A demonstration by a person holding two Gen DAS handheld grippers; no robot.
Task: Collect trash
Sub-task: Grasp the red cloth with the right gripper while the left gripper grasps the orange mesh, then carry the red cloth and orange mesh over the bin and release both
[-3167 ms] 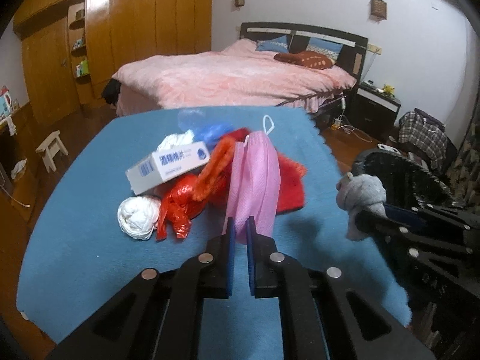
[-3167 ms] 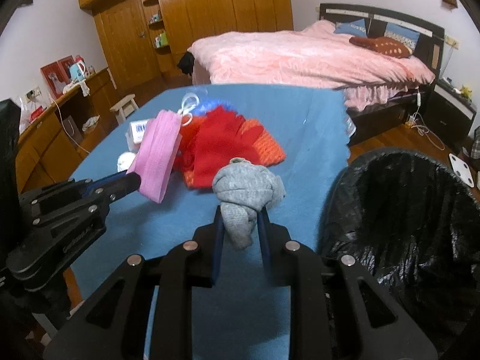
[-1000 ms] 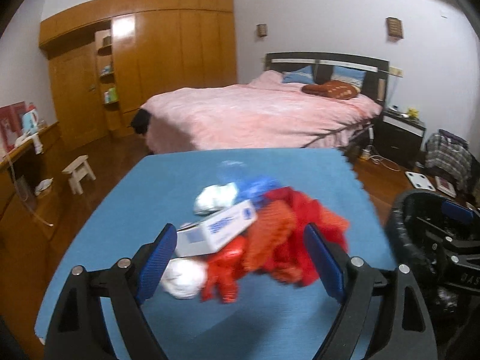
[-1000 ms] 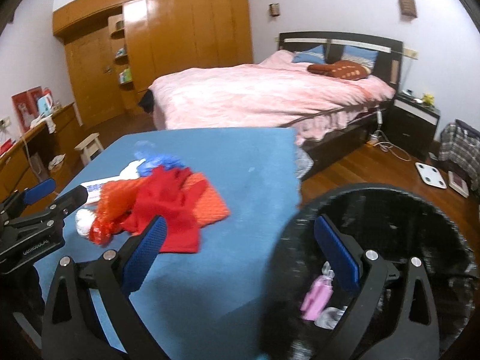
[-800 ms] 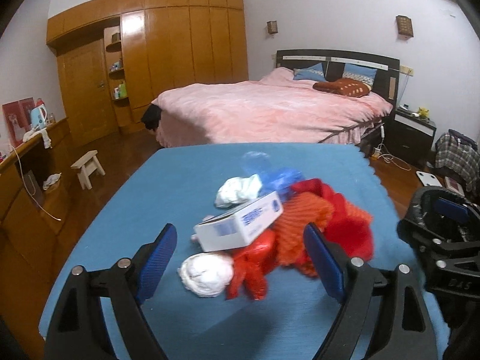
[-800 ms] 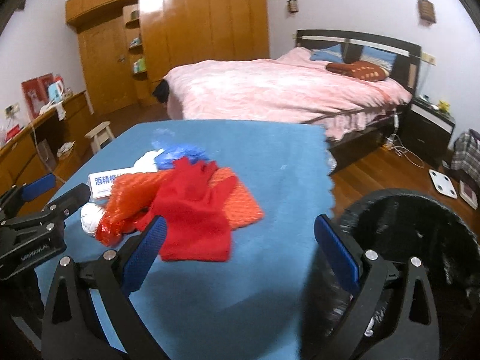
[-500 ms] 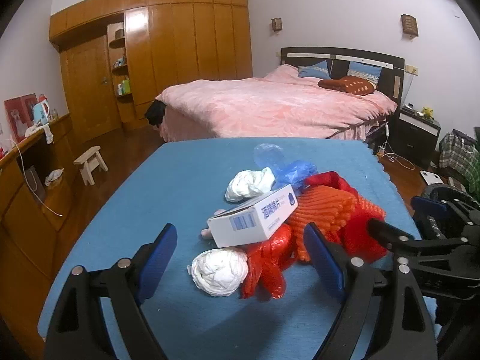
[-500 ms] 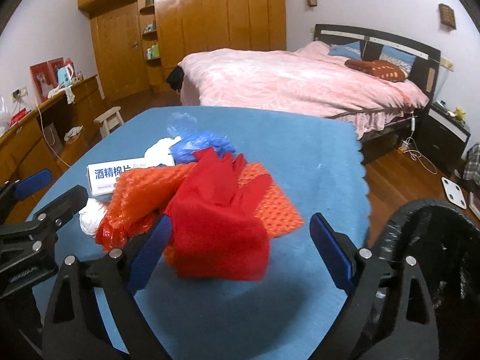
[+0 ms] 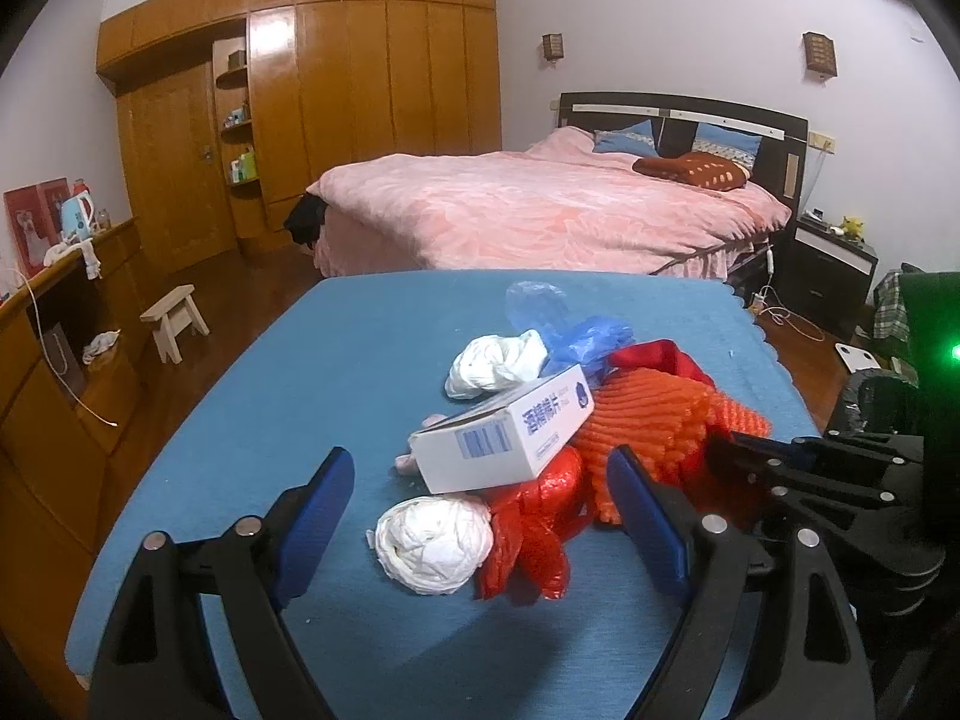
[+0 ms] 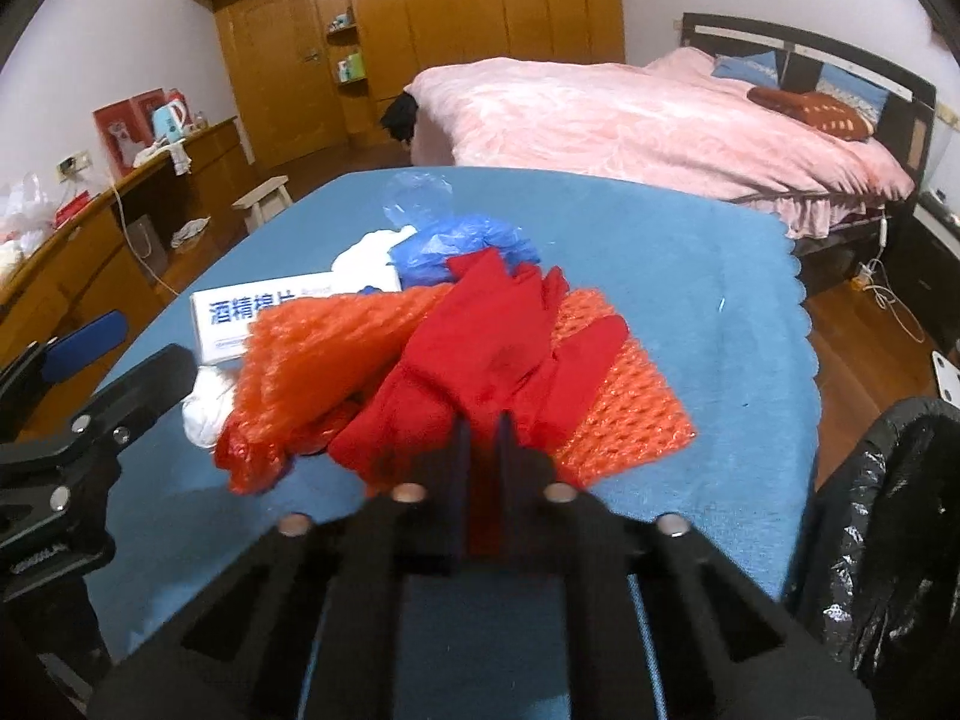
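Note:
A trash pile lies on the blue-covered table (image 9: 336, 360): a white box (image 9: 504, 438), a white paper wad (image 9: 432, 543), a red plastic bag (image 9: 534, 516), orange foam netting (image 9: 648, 414), a blue plastic bag (image 9: 588, 339) and a white crumpled wad (image 9: 498, 363). My left gripper (image 9: 480, 462) hangs open just short of the box and the paper wad. A red cloth (image 10: 480, 336) lies on the orange netting (image 10: 618, 402). My right gripper (image 10: 480, 420) is shut on its near edge. The black-lined trash bin (image 10: 888, 510) stands at the table's right.
A pink-covered bed (image 9: 540, 210) lies beyond the table, with a wooden wardrobe (image 9: 300, 120) behind. A small stool (image 9: 174, 324) and a low wooden cabinet (image 9: 54, 372) stand at the left. A nightstand (image 9: 834, 264) and a floor scale (image 10: 948, 378) are at the right.
My right gripper swung from above the bin to the pile and closed on the red cloth. My left gripper came nearer the pile and stayed open.

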